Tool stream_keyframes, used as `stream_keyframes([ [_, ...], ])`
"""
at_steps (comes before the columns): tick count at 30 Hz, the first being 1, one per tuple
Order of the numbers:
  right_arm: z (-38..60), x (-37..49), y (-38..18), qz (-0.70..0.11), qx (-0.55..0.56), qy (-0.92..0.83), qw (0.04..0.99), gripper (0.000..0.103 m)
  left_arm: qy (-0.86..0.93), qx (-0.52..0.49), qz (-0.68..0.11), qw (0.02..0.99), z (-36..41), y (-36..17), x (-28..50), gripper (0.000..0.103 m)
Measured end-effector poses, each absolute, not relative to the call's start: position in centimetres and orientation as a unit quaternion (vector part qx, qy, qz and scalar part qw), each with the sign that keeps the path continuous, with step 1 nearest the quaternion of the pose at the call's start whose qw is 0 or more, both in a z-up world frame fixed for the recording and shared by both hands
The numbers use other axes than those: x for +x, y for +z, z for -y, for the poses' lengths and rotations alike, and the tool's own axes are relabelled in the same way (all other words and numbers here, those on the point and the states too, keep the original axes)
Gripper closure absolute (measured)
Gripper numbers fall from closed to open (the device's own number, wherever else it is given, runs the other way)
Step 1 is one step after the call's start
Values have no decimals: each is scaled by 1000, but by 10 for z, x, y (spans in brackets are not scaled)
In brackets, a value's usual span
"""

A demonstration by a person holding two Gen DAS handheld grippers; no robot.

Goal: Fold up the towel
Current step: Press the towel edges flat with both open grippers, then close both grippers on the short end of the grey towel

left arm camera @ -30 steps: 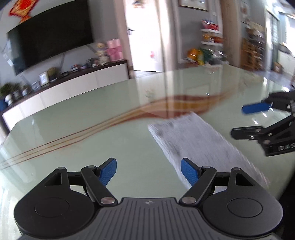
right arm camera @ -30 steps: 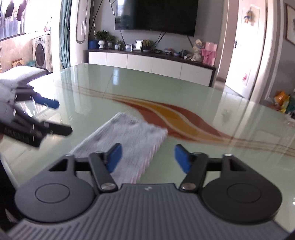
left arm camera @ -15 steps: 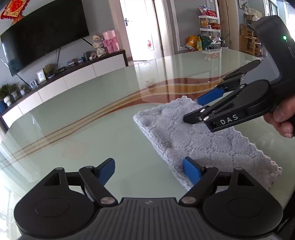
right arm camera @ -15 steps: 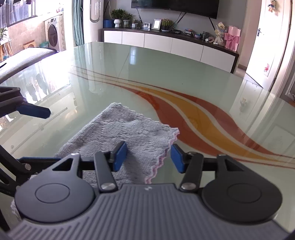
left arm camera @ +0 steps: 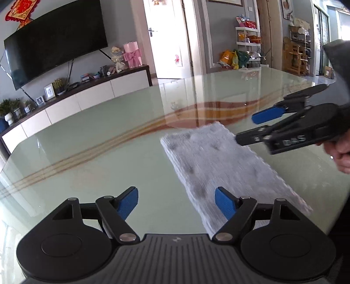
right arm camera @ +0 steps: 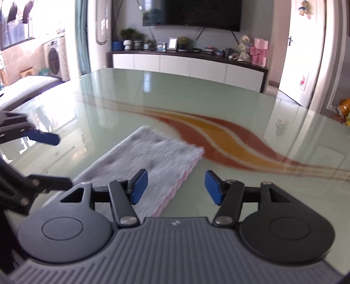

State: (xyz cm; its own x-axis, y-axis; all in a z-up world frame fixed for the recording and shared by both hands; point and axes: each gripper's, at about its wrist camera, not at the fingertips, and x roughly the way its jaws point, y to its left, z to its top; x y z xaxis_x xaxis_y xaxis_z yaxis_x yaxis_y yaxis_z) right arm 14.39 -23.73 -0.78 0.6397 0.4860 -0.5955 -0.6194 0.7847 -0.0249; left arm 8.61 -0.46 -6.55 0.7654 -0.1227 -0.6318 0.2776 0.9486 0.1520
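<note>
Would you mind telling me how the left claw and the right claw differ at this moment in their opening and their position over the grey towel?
The left claw stands wider open than the right claw, whose jaws have just been opening. The left claw straddles one long edge of the folded grey towel, one pad over glass; the right claw straddles the opposite, pink-trimmed edge. Both have blue pads, hold nothing, and hover above the green glass table.

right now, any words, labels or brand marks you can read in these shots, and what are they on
"DAS": on the side of the right gripper, blurred but legible in the left wrist view.
Red ornament above the TV: any characters too blurred to read.
Small logo on each camera mount: a mark, no readable text.
</note>
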Motion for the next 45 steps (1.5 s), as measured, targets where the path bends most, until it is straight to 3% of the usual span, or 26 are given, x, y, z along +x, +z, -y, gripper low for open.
stream_keyframes([
  [7, 236, 117, -28, -308, -152, 294, 892, 38, -116, 118, -352, 921, 1, -78, 69, 21],
  [25, 254, 97, -28, -317, -136, 288, 893, 37, -125, 117, -358, 918, -2, -73, 60, 21],
  [32, 259, 83, -17, -307, -127, 308, 891, 45, -145, 108, -352, 918, -2, -67, 50, 22],
  [38, 254, 77, -15, -312, -122, 336, 880, 66, -179, 97, -355, 912, 1, -66, 49, 46],
  [42, 251, 76, -17, -320, -117, 342, 876, 66, -193, 93, -368, 905, 5, -71, 51, 65],
  [45, 251, 76, -18, -325, -117, 345, 873, 66, -198, 94, -373, 901, 6, -75, 51, 66],
])
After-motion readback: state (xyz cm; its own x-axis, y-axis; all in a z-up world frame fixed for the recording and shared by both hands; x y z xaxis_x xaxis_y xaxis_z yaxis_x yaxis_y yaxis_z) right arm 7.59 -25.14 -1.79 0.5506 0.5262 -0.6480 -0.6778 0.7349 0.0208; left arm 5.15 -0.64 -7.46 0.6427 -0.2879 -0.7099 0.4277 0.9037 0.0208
